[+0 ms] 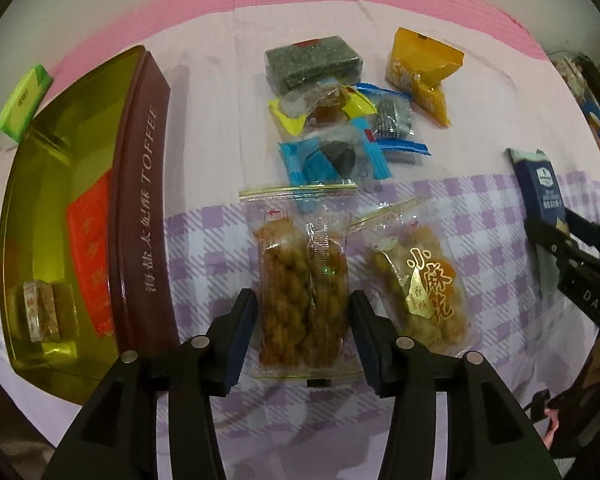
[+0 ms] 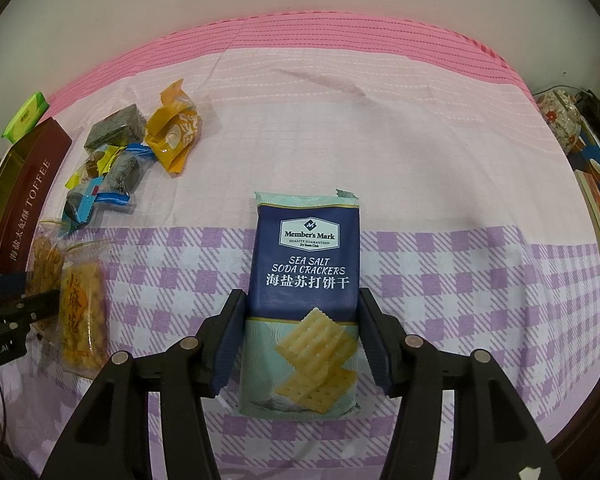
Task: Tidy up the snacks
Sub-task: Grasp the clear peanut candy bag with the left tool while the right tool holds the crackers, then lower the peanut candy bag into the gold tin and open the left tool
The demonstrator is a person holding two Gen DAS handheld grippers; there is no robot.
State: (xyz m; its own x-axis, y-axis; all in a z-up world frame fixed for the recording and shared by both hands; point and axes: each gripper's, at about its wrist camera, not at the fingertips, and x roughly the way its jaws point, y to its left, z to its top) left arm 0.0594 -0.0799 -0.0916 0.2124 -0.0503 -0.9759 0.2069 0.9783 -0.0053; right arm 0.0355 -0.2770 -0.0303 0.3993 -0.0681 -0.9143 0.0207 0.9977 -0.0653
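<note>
My left gripper (image 1: 302, 308) points down at a clear pack of fried dough twists (image 1: 300, 272) lying on the checked cloth. Its jaws are open and stand on either side of the pack. A second twist pack with gold lettering (image 1: 420, 280) lies just to its right. My right gripper (image 2: 302, 300) is over a blue sea salt soda crackers pack (image 2: 304, 264), which lies flat on the cloth. Its pads touch the two long sides of that pack. From the left wrist view the right gripper (image 1: 556, 228) shows on the same crackers pack (image 1: 540, 184).
An open brown and gold toffee tin (image 1: 140, 208) stands at the left, with a red packet (image 1: 92, 260) and small candies (image 1: 40, 312) inside. Behind the twist packs lie several small wrapped snacks (image 1: 332, 120) and a yellow pack (image 1: 420, 72). A green packet (image 1: 20, 100) sits beyond the tin.
</note>
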